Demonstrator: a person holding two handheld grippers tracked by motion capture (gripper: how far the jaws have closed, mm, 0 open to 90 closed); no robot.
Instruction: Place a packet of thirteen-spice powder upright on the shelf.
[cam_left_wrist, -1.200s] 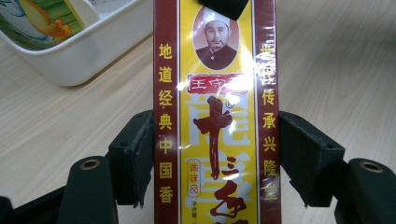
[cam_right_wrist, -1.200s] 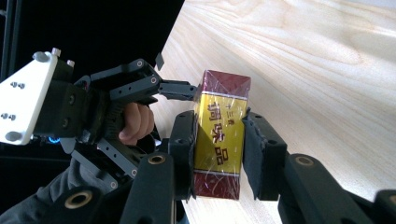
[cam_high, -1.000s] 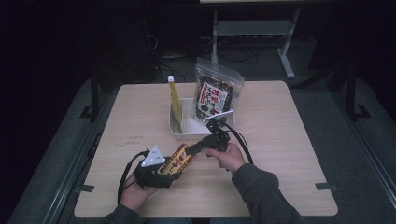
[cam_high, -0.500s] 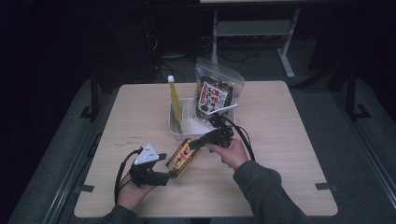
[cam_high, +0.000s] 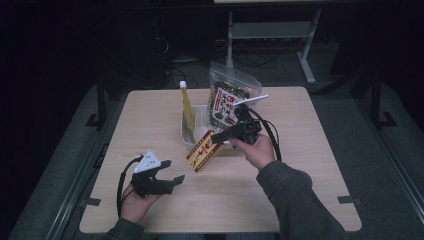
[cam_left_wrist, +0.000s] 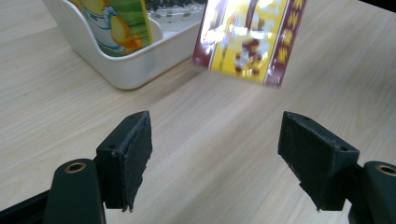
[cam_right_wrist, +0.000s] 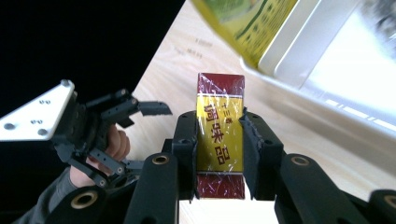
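Note:
A flat red and yellow packet (cam_high: 203, 150) hangs above the table, held at one end by my right gripper (cam_high: 218, 135), which is shut on it. In the right gripper view the packet (cam_right_wrist: 220, 135) sits squeezed between both pads. My left gripper (cam_high: 172, 171) rests low near the table's front left, open with nothing between its fingers. From the left gripper view the packet (cam_left_wrist: 247, 39) floats ahead of the open jaws, above the wood. A white tray (cam_high: 186, 136) stands just behind the packet.
The tray (cam_left_wrist: 135, 65) holds an upright yellow-green pouch (cam_high: 187, 112) and a clear bag of dark snacks (cam_high: 227, 100) leans at its far side. A metal stand (cam_high: 272, 35) is on the floor beyond the table. Bare wood lies to the front and right.
The left gripper let go of the packet and drew back toward the front left. The right gripper lifted the packet up and toward the tray.

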